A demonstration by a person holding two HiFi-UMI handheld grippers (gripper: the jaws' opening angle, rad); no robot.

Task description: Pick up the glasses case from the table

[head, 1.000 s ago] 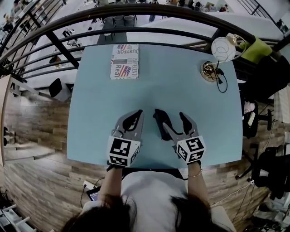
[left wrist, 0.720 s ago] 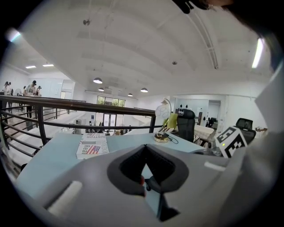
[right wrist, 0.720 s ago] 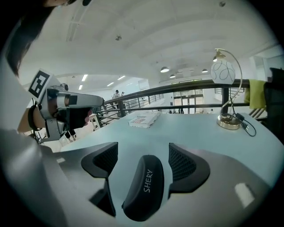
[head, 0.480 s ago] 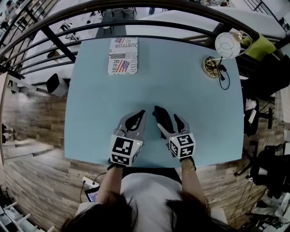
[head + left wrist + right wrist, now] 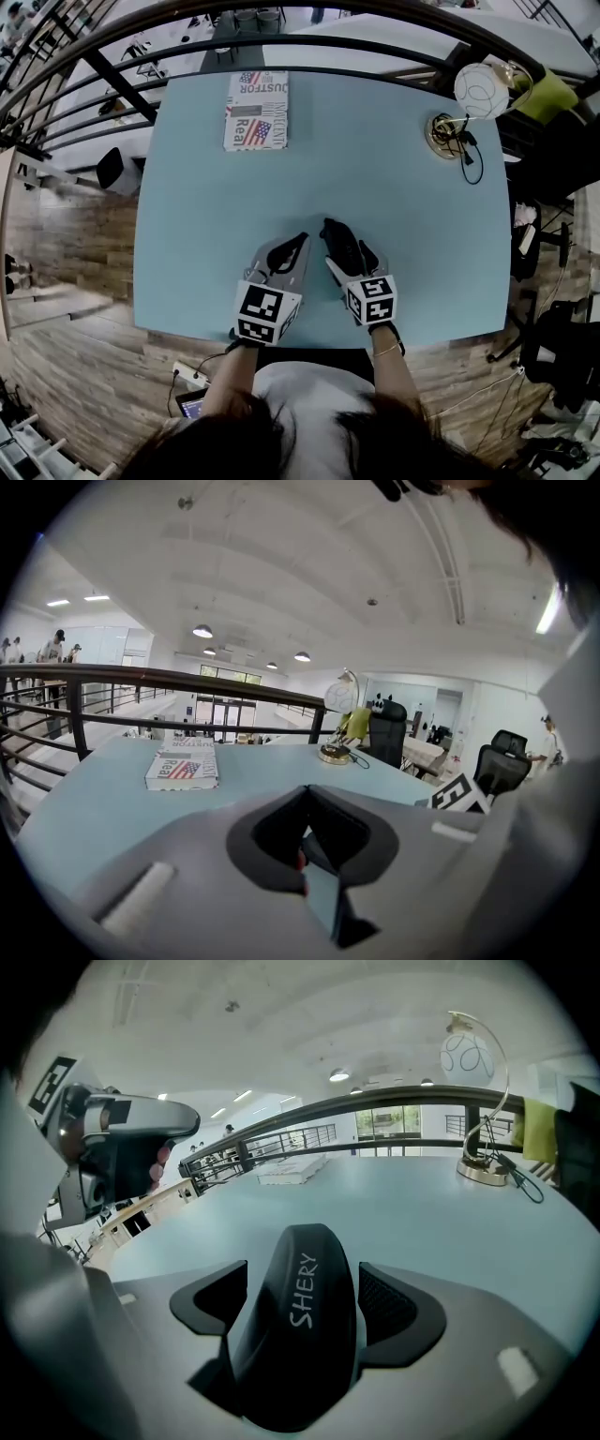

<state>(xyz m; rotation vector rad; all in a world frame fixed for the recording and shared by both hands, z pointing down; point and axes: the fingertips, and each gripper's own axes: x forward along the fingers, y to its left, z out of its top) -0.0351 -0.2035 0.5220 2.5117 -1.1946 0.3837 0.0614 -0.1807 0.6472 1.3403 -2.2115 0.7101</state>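
Note:
A black glasses case [image 5: 338, 244] with white lettering lies on the light blue table [image 5: 206, 206] near its front edge. My right gripper [image 5: 352, 255] has come down over it. In the right gripper view the case [image 5: 300, 1326] sits lengthwise between the two jaws of the right gripper [image 5: 302, 1283]. Those jaws have just been opening and stand wide; a strip of table shows beside the case on its left. My left gripper [image 5: 289, 251] hovers just left of the case. In the left gripper view the left gripper [image 5: 305, 794] has its tips together and nothing in it.
A book with a flag cover [image 5: 256, 111] lies at the table's far left. A desk lamp [image 5: 448, 134] with a cable stands at the far right corner. A dark railing [image 5: 281, 28] runs behind the table. The front edge lies just below both grippers.
Both grippers have sunk toward the table. The right gripper shifted left and down, so the case now lies between its jaws instead of beside its left finger.

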